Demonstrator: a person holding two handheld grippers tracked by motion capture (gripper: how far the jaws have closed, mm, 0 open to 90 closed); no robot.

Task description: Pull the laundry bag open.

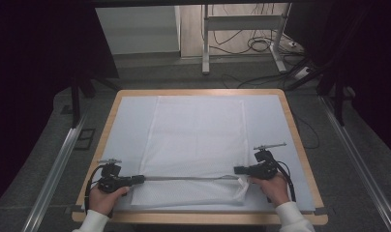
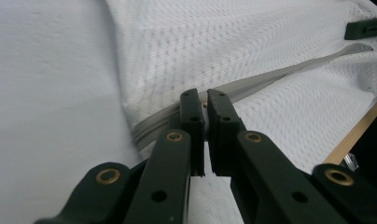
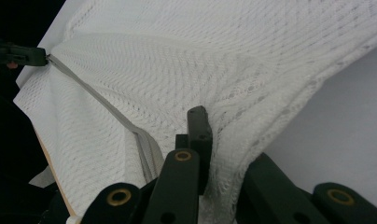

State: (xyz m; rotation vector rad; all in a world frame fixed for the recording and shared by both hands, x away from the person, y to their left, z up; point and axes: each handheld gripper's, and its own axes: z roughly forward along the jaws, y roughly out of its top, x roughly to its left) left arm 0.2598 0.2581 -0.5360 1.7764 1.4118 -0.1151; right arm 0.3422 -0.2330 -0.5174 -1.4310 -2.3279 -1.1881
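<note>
Two grippers pinch a white mesh cloth (image 1: 198, 140) by its grey band (image 1: 184, 178) near the desk's front edge.

The cloth lies flat on the pale cover of the desk (image 1: 290, 113), reaching from near the far edge to the front edge, about midway between the left and right edges. The left gripper (image 1: 141, 179) lies level near the front left corner, pointing right, with the left hand (image 1: 105, 198) wrapped around its body from below; in the left gripper view its jaws are clenched on the grey band at the cloth's left edge. The right gripper (image 1: 236, 170) lies level near the front right, pointing left, held by the right hand (image 1: 273, 186); in the right gripper view its jaws are clamped on a gathered fold of the cloth. The band runs taut between them, parallel to the front edge.
</note>
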